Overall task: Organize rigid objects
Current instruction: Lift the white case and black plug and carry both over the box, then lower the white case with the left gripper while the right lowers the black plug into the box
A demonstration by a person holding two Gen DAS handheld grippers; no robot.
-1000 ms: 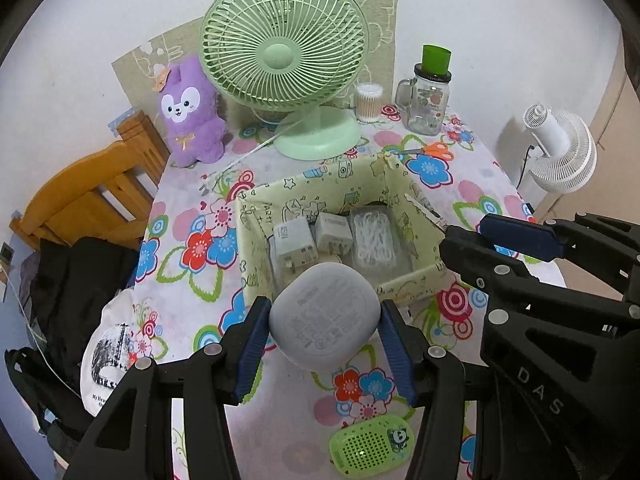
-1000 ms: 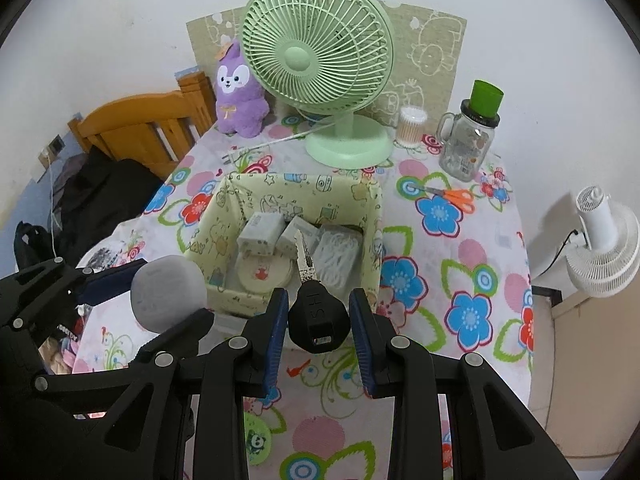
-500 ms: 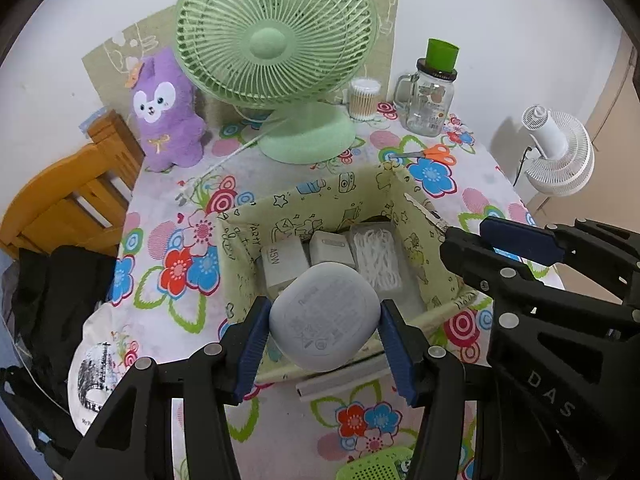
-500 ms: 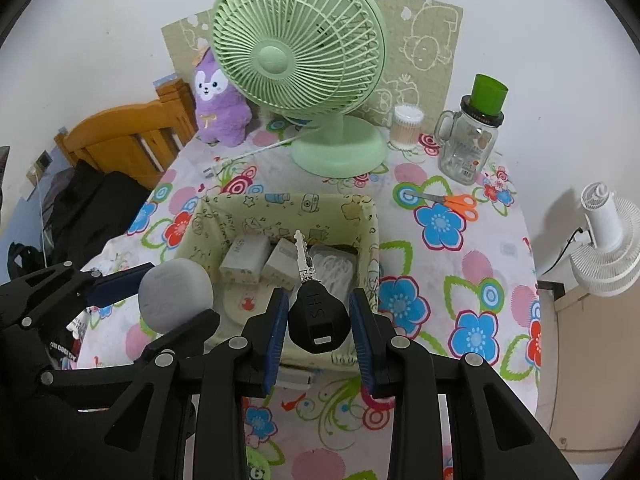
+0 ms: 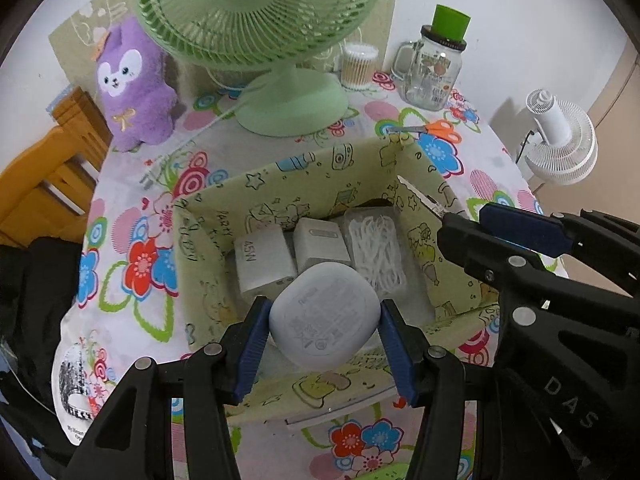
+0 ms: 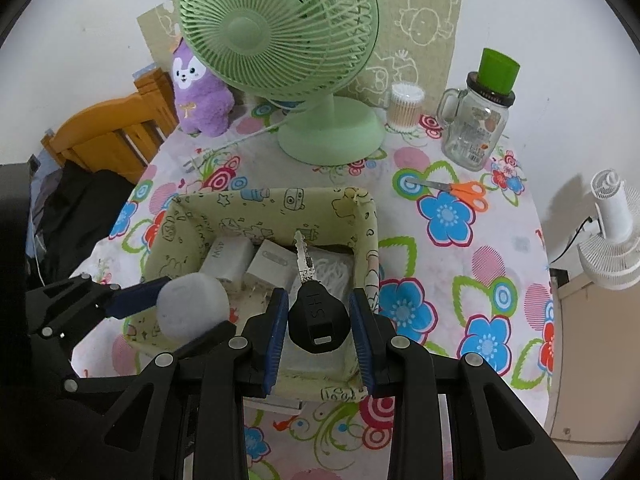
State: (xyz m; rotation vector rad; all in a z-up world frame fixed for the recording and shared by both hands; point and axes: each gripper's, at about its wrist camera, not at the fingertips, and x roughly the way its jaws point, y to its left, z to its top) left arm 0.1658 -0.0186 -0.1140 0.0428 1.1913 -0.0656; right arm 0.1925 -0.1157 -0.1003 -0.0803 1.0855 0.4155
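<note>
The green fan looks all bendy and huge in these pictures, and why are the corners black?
Left wrist view: the fisheye lens bulges the green fan and cuts off its top; the corners are dark because the picture is round. Right wrist view: same curved stretch, the fan whole, the white floor fan squeezed at the edge with a soft shadow on the wall. Both are evenly lit and sharp.

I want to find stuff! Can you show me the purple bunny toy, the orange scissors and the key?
purple bunny toy [image 6: 202, 96], right wrist view, on its furry belly.
orange scissors [image 6: 466, 192], right wrist view, on the orange handles.
key [image 6: 318, 316], right wrist view, on its black head, clamped in the right gripper [image 6: 319, 318].
</note>
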